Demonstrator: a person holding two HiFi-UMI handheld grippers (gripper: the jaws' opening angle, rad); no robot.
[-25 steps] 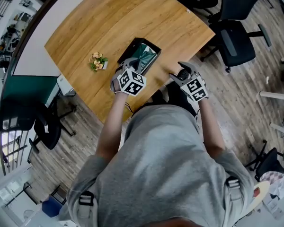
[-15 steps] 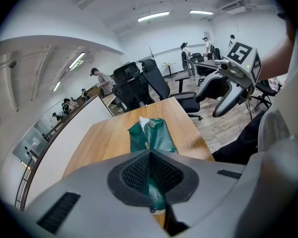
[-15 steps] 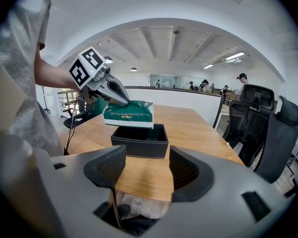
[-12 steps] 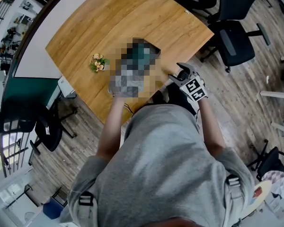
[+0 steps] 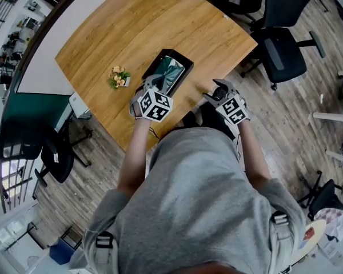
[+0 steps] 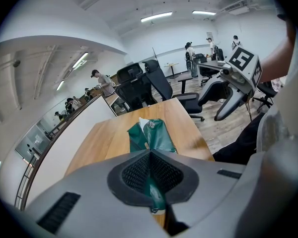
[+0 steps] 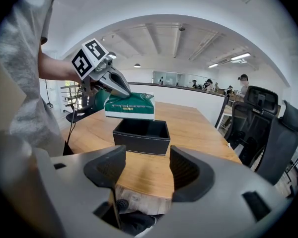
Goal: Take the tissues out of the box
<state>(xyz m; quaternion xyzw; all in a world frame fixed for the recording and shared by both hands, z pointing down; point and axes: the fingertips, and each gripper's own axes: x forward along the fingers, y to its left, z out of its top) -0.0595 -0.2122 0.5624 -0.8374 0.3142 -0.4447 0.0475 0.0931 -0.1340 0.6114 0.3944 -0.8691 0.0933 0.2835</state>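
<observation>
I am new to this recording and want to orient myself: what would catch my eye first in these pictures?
The green tissue pack, pinched in the shut jaws of the left gripper, hangs just over the open black box on the wooden table. The right gripper hovers near the table's edge, jaws apart and empty. A small flower pot stands apart from the box.

Looks like smooth, satin-finished wood grain on the table (image 5: 131,27), matt black leather-like covering on the box (image 7: 141,138), glossy crinkled green plastic film on the tissue pack (image 7: 129,104), and matt grey moulded plastic with ribbed black pads (image 7: 191,172) on the left gripper (image 6: 151,167) and right gripper (image 7: 146,170).
</observation>
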